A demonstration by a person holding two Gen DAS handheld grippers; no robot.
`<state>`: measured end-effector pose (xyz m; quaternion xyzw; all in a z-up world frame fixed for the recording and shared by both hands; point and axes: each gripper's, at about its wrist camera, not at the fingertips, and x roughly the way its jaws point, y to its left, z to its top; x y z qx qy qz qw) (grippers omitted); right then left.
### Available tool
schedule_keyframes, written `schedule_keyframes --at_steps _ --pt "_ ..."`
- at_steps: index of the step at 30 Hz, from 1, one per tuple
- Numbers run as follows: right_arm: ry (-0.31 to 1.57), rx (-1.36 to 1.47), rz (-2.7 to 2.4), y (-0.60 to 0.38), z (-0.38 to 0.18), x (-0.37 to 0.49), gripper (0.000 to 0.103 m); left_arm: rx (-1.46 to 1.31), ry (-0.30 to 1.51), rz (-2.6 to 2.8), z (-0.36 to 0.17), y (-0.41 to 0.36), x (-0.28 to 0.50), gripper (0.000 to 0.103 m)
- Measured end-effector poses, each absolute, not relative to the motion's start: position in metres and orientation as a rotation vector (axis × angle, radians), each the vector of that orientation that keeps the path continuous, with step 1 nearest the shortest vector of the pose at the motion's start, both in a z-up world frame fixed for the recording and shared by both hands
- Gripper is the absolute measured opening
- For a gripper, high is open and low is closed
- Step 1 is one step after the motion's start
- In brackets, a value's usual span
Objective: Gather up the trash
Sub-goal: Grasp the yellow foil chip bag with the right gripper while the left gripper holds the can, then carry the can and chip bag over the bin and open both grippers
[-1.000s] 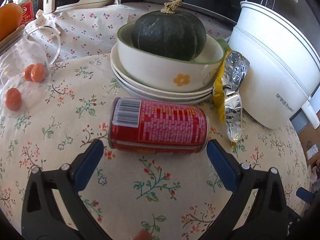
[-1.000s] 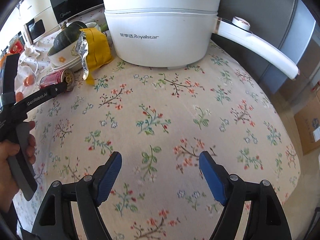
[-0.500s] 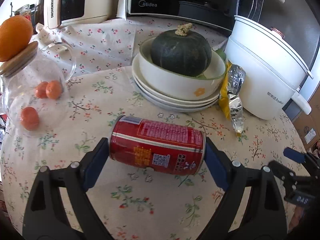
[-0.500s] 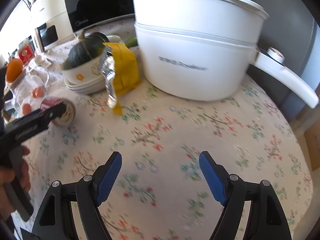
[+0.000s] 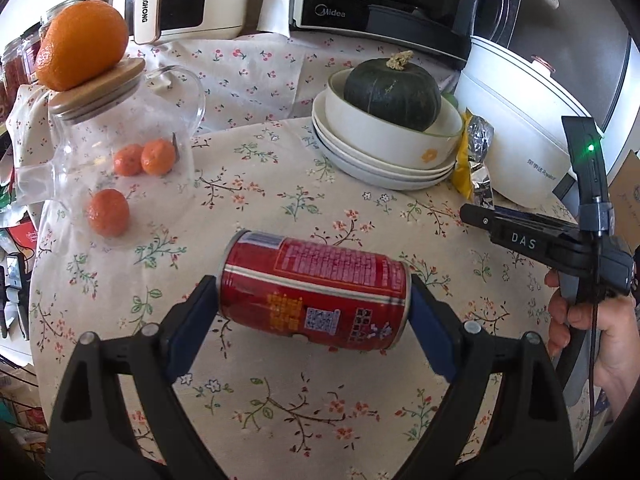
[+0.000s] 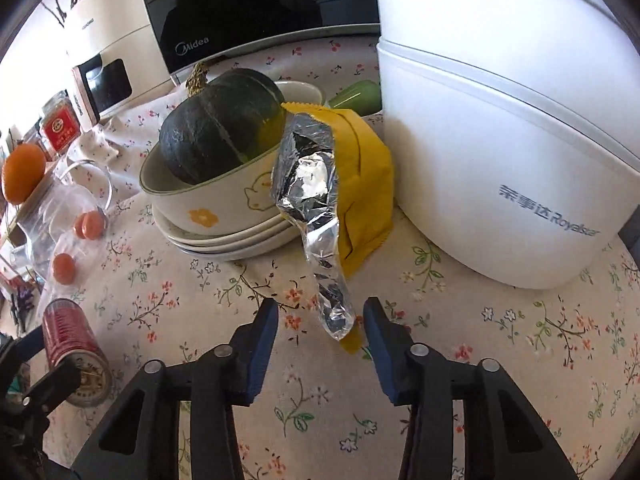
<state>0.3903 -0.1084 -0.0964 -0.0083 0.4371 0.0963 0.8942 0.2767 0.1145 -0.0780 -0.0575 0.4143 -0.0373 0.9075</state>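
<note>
Floral cloth covers the worktop [image 5: 280,184], crowded with kitchenware. From the left wrist view, a red can [image 5: 314,290] is seen clamped end to end by the left gripper [image 5: 314,322], lifted clear of the cloth. Only the right wrist view shows the jaws of the right gripper [image 6: 320,334] closing around the tail of a yellow-and-foil wrapper [image 6: 320,200], pads not yet touching it; the wrapper leans against stacked bowls [image 6: 224,208].

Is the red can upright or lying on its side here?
On its side: the red can lies lengthwise between the left gripper pads, one at each end.
</note>
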Motion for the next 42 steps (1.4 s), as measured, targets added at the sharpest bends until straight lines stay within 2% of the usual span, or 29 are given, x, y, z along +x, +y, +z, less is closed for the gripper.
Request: schedule_keyframes --at_steps 1,2,5,12,24,35,42 --pt "0.910 -0.029 0.199 -0.107 -0.098 0.390 0.020 -0.122 0.856 -0.075 -0.078 0.116 0.276 0.091" --pt "0.915 -0.038 0.198 -0.106 -0.099 0.390 0.011 -0.125 0.854 -0.072 -0.077 0.116 0.276 0.091" --pt "0.918 -0.058 0.193 -0.105 -0.096 0.381 0.006 -0.130 0.847 -0.065 -0.074 0.117 0.274 0.091" --pt "0.918 -0.117 0.231 -0.109 -0.066 0.333 0.004 -0.117 0.847 -0.069 -0.054 0.108 0.251 0.091" --pt "0.977 -0.148 0.293 -0.127 -0.019 0.214 0.003 -0.105 0.866 -0.140 -0.018 0.074 0.163 0.091" --pt "0.985 -0.138 0.304 -0.161 0.007 0.125 0.003 -0.083 0.881 -0.254 -0.009 0.030 0.103 0.091" --pt "1.036 -0.073 0.287 -0.196 0.008 0.096 0.003 -0.046 0.892 -0.353 -0.013 -0.003 0.090 0.091"
